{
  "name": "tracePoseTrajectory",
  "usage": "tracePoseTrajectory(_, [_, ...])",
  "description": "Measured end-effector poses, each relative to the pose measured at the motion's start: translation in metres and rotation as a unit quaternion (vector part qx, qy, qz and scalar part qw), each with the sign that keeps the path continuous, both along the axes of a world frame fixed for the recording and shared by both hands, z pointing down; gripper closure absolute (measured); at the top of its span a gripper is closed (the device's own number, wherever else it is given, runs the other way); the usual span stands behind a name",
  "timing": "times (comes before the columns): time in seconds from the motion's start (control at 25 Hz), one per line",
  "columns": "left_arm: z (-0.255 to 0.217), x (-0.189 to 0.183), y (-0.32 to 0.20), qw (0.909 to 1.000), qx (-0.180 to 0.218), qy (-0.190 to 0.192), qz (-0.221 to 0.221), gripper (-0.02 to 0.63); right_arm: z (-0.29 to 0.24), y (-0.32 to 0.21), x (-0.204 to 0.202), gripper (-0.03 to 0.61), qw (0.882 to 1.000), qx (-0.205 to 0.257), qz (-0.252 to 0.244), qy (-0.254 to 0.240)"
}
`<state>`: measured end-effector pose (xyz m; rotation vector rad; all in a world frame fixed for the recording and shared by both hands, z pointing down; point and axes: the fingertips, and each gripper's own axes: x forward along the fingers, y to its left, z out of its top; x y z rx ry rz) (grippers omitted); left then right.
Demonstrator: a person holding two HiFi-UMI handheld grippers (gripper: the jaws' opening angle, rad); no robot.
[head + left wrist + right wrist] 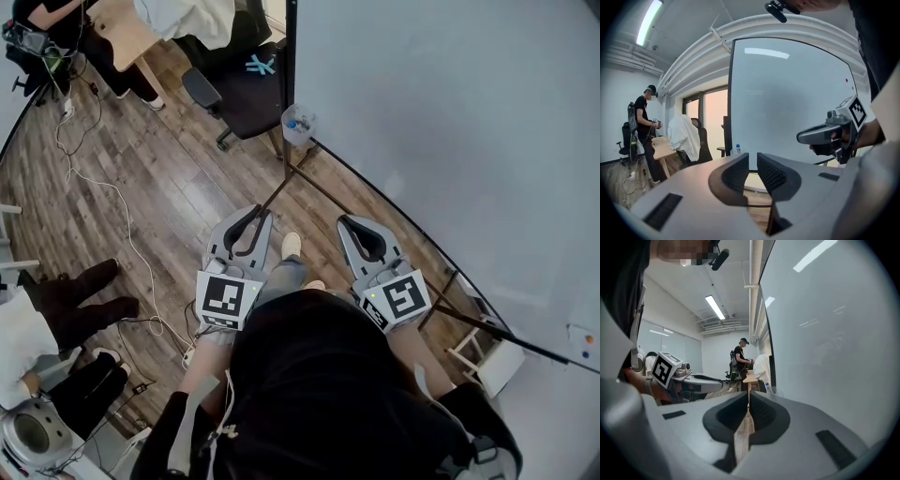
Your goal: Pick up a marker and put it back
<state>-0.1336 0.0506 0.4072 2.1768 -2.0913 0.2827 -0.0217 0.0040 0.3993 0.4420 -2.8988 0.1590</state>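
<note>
No marker shows in any view. A large whiteboard [450,122] on a black stand fills the right of the head view, and it also rises ahead as the whiteboard [787,103] and at the right as the whiteboard [825,333]. My left gripper [253,217] is held over the wooden floor near the board's foot, its jaws a narrow gap apart with nothing between them [753,165]. Beside it, my right gripper [349,223] is shut and empty [748,401]. Each gripper shows in the other's view.
A clear cup [298,124] holding a small bottle hangs at the board's left edge. A black office chair [239,94] stands behind it. White cables [112,197] trail over the floor. A person [643,126] stands at a wooden desk [663,147]; another's legs [75,300] are at left.
</note>
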Motion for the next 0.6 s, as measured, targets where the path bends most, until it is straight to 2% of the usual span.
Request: tracePoseTrajectory(0.6, [0.006,-0.004,0.017,1.0000,-0.002,0.003,-0.008,0.554,0.005,0.016,-0.004,0.555,1.000,0.014,-0.013,0.014])
